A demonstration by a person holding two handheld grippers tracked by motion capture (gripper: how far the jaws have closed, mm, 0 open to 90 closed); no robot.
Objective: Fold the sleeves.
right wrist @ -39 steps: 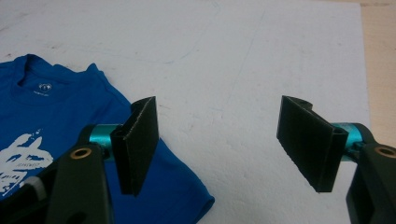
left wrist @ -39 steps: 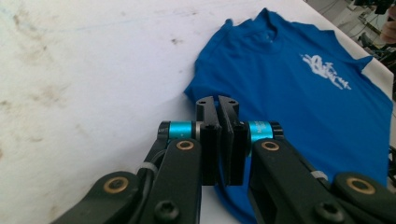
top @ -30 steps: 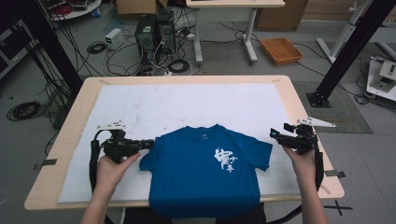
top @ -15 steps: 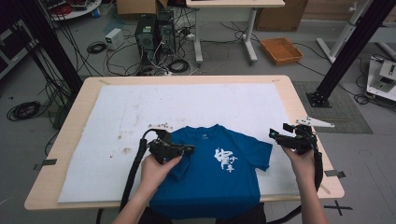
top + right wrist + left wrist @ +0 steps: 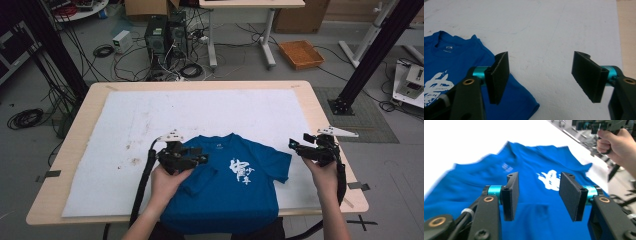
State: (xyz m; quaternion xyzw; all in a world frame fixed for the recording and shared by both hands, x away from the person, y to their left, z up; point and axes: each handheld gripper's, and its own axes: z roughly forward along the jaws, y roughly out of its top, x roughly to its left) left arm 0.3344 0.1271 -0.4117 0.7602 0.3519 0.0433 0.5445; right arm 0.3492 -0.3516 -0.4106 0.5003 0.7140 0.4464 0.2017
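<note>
shirt: blue T-shirt (image 5: 235,185) flat, front up, on white mat (image 5: 125,120) at near edge of desk (image 5: 320,107); hem hangs slightly over near edge
task read: folding the shirt, judged from the layout
done: sleeve on person's left already folded inward, lies as a small flap (image 5: 200,181) on the chest
left to do: other sleeve (image 5: 280,165) spread flat on mat, not yet folded; body not yet folded; early stage, roughly one fold in
left gripper: (image 5: 197,156) above the folded flap, over left chest of shirt; jaws apart, nothing between them, seen clearly in left gripper view (image 5: 537,195)
right gripper: (image 5: 295,146) just beside the outer edge of the spread sleeve, above bare mat; jaws wide apart, empty, in right gripper view (image 5: 541,77) with sleeve corner under the left jaw
next, guess: right gripper drops to sleeve edge, pinches, carries it inward to mirror the first fold
writing: white brush-style print (image 5: 241,171) on chest, looks like characters, not readable; small white mark inside collar (image 5: 448,48), too small to read
risk: thin fabric flat on mat, pinch may catch only mat or miss
</note>
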